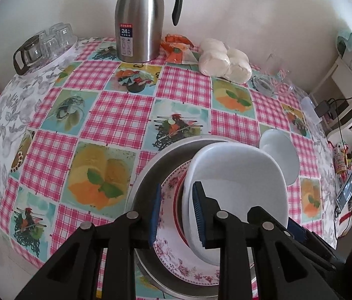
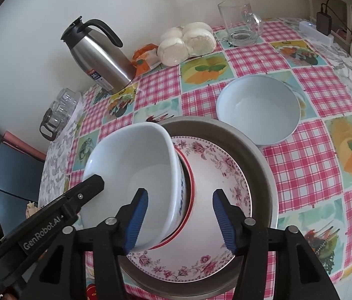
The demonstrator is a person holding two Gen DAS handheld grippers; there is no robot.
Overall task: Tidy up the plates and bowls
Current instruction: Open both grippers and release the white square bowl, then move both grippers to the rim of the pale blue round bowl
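A white square bowl (image 1: 236, 187) (image 2: 136, 175) stands tilted in the stack: a red-rimmed dish (image 2: 188, 187), a floral plate (image 1: 173, 257) (image 2: 223, 172) and a steel plate (image 1: 148, 175) (image 2: 258, 155). My left gripper (image 1: 176, 215) is open, its jaws astride the bowl's near wall, one pad inside the bowl. My right gripper (image 2: 183, 220) is open, its jaws also astride the bowl's wall. A second white round bowl (image 1: 281, 155) (image 2: 258, 107) sits alone on the checked tablecloth, to the right.
A steel thermos jug (image 1: 138, 22) (image 2: 98, 55), a bag of buns (image 1: 223, 60) (image 2: 186, 42), an orange packet (image 1: 178, 50), a glass mug (image 2: 241, 22) and upturned glasses (image 1: 51, 42) (image 2: 61, 110) stand along the far table edge by the wall.
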